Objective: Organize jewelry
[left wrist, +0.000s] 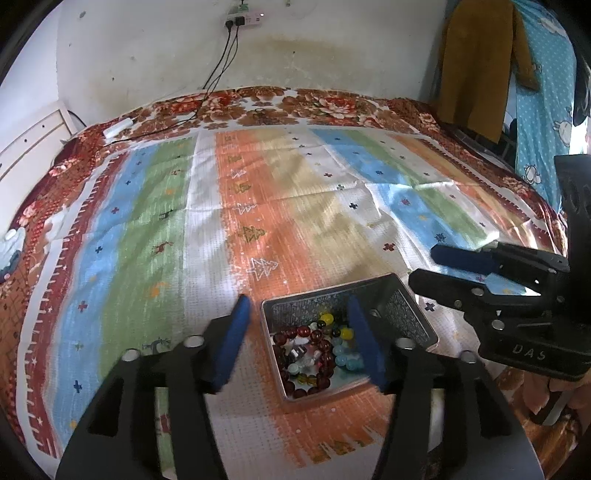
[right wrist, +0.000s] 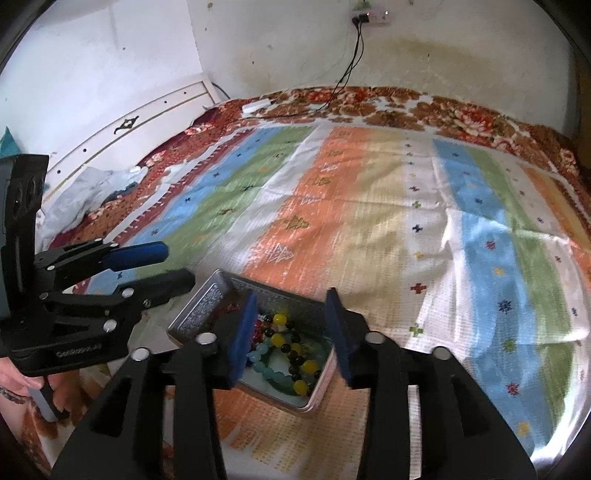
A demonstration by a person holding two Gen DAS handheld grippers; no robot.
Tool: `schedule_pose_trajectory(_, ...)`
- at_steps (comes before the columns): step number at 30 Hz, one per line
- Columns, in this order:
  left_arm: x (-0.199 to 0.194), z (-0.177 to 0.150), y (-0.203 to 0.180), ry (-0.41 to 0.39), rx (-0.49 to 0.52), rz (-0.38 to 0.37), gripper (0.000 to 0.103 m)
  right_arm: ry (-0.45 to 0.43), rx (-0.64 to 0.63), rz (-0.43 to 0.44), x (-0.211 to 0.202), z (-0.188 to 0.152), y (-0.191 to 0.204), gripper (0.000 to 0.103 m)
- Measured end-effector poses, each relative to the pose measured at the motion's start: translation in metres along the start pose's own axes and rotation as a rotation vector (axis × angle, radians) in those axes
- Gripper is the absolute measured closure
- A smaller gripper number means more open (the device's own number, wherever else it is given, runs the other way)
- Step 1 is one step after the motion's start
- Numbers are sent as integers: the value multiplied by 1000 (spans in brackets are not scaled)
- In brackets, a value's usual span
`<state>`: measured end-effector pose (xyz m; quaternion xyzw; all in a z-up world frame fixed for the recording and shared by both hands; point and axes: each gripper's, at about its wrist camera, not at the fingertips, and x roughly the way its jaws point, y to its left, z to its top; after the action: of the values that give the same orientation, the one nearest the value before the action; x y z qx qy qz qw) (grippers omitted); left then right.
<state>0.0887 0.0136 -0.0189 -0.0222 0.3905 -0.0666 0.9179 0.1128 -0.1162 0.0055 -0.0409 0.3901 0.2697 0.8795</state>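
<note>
A small open metal tin point(left wrist: 410, 317) lies on the striped bedspread and holds several bead bracelets point(left wrist: 319, 356): dark red, yellow, pale blue and black. My left gripper point(left wrist: 303, 332) is open and empty, with its right finger over the tin. My right gripper point(right wrist: 291, 328) is open and empty above the tin point(right wrist: 199, 310) and the bracelets point(right wrist: 291, 354). In the left wrist view the right gripper point(left wrist: 428, 267) shows at the tin's right; in the right wrist view the left gripper point(right wrist: 177, 264) shows at the tin's left.
The striped cloth point(left wrist: 258, 206) covers a bed with a floral blanket point(left wrist: 303, 107). A wall socket with black cables point(left wrist: 243, 18) is at the back. A white headboard point(right wrist: 129, 122) and crumpled cloth point(right wrist: 85, 195) lie left. Clothes point(left wrist: 480, 62) hang right.
</note>
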Motion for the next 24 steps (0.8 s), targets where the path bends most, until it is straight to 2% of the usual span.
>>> schedule_pose_trajectory(10, -16, -14, 0, -23, -18, 5, 24, -56, -2, -31, -20, -5, -1, 41)
schedule_pose_trajectory(18, -25, -19, 5, -36, -60, -9, 14, -84, -30, -22, -33, -12, 4, 29)
schedule_pose_trajectory(24, -30, -23, 3, -61, -54, 12, 7, -105, -35, -14, -43, -17, 6, 23)
